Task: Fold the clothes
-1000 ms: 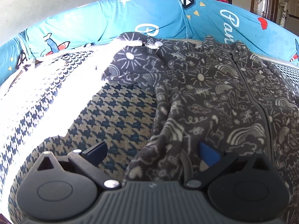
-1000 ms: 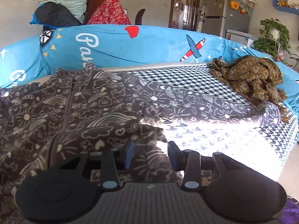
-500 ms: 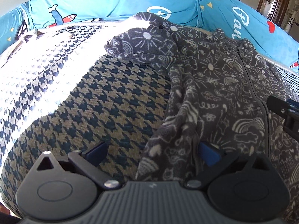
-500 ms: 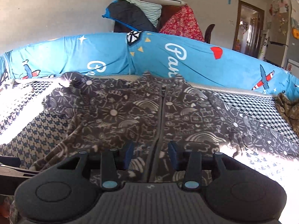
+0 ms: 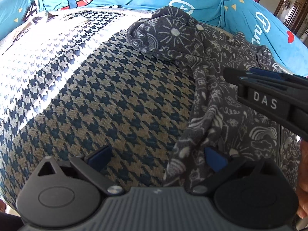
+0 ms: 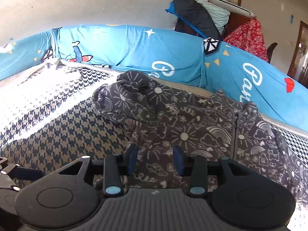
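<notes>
A dark grey fleece zip jacket (image 5: pixel 211 67) (image 6: pixel 182 125) with white doodles lies spread on the houndstooth sofa seat (image 5: pixel 115 105). Its left sleeve (image 5: pixel 169 30) (image 6: pixel 125 94) is bunched up near the blue backrest. My left gripper (image 5: pixel 156 158) stands wide open low over the seat, and the jacket's lower left edge lies just inside its right finger (image 5: pixel 213 160). My right gripper (image 6: pixel 156 158) hovers over the jacket's left front, open with a gap and no cloth between the pads. It reaches into the left wrist view from the right (image 5: pixel 269 96).
A blue sheet with aeroplane prints (image 6: pixel 134 46) covers the backrest around the seat. A pale flat object (image 6: pixel 71 73) lies in the sunlit far left corner. Bedding is piled on furniture behind the sofa (image 6: pixel 202 17). A person's hand (image 5: pixel 303 173) shows at the right edge.
My right gripper swung left from the jacket's right sleeve across the zip to its left front and entered the left wrist view. The left gripper tipped down and shifted slightly; both stayed open.
</notes>
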